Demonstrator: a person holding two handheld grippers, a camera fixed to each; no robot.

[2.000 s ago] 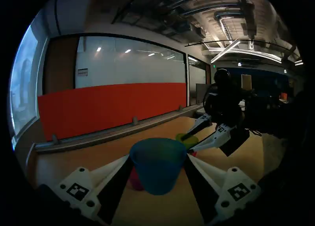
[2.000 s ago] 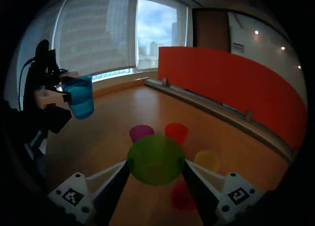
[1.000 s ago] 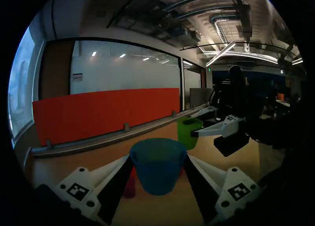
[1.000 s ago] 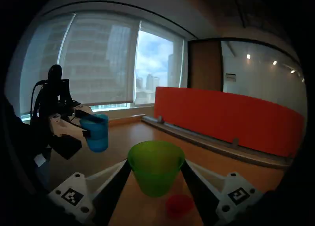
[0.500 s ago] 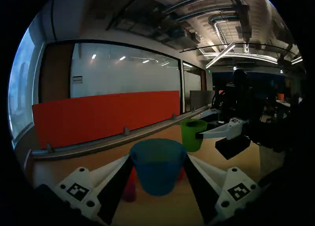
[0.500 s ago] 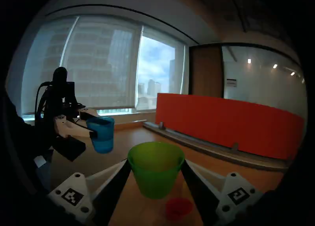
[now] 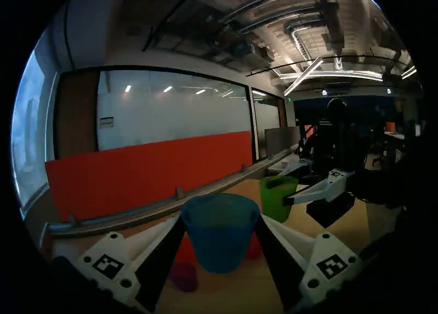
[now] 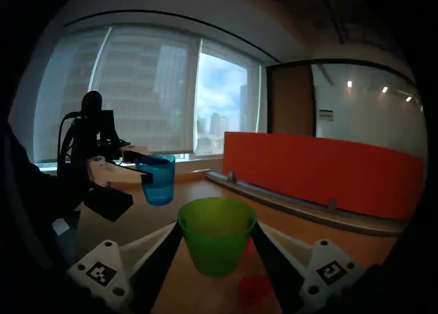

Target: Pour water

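1. An office: a wooden table [image 8: 137, 218] runs along a long orange-red partition [image 7: 148, 169]. A bright window [image 8: 164, 106] fills the far left of the right gripper view, and a strip light [image 7: 306, 73] hangs among ceiling pipes in the left gripper view.
2. Left gripper view, near left: a purple cup [image 7: 185, 275] stands on the table beside the left finger. A first red cup [image 7: 186, 249] peeks out behind the blue cup's left edge.
3. Centre: the left gripper [image 7: 220, 224] has its jaws closed part-way on the blue cup [image 7: 220, 248], both fingers pressing its sides. The cup is upright, raised above the table.
4. Right: a second red cup [image 7: 253, 247] shows at the blue cup's right edge. Farther off, the green cup [image 7: 276, 196] is upright, near the blue cup but apart from it.
5. Right gripper view: the blue cup hangs far left. In the centre, the right gripper [image 8: 217, 229] clamps the upright green cup from both sides. A red cup [image 8: 253, 288] stands on the table near right.
6. I cannot tell whether either cup holds water.
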